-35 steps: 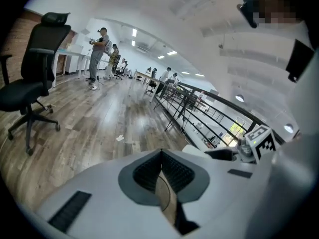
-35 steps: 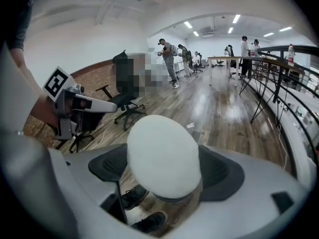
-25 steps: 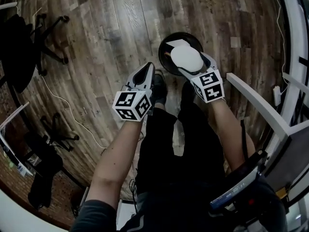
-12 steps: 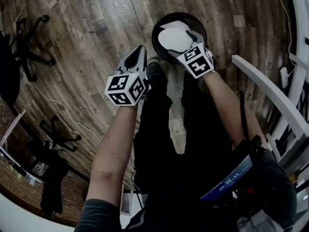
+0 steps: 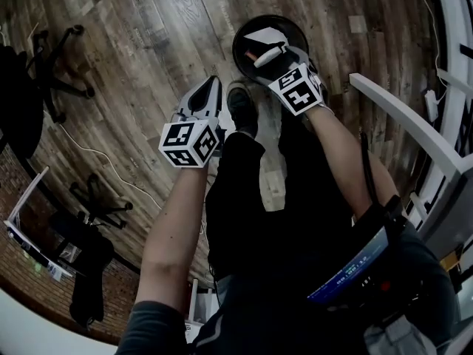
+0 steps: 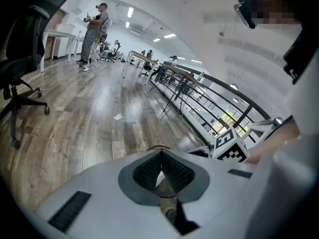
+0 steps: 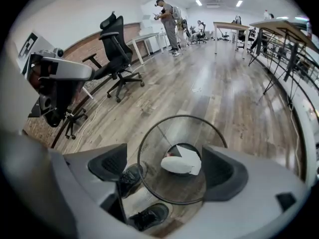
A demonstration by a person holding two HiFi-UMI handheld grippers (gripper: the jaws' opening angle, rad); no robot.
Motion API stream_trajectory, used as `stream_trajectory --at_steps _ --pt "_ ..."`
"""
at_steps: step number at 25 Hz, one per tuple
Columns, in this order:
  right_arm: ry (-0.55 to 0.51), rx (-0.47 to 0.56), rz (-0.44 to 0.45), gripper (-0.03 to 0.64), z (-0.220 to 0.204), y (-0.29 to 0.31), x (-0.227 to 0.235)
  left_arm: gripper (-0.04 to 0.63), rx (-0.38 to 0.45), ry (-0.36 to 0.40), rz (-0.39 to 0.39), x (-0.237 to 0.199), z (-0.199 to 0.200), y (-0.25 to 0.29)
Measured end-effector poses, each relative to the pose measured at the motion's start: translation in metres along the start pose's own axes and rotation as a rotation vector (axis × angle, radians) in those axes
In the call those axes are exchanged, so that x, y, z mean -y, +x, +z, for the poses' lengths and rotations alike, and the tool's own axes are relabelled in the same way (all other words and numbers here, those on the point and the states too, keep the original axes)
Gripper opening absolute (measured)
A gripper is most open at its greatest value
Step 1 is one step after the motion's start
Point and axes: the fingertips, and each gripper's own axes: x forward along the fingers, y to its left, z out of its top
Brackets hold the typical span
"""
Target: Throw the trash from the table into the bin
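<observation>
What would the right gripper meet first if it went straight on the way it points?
The right gripper points down into the open wire bin, so it would likely meet the white trash inside first; depth is unclear.

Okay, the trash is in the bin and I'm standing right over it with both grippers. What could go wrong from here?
1. The right gripper hangs with open jaws, seemingly low over the bin. Pulling back carelessly could catch the rim and tip it, spilling the white trash.
2. Your shoe stands right beside the bin, so a step might kick it.
3. A white cable trails across the floor on your left and may trip you as you turn away.
</observation>
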Motion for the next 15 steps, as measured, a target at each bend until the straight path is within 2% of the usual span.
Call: stream_trajectory --at_steps 6,11,15 --pt "0.046 0.095 -0.010 0.455 0.052 -0.099 -0.022 0.011 0.072 0.060 -0.074 0.068 0.069 -0.060" --pt "0.091 0.199 0.023 0.454 0.102 -0.184 -0.051 0.011 0.133 0.099 -0.190 0.132 0.128 -0.110" --pt "0.115 0.300 0.038 0.453 0.154 -0.253 -0.076 0.011 0.192 0.114 -0.202 0.158 0.179 -0.157"
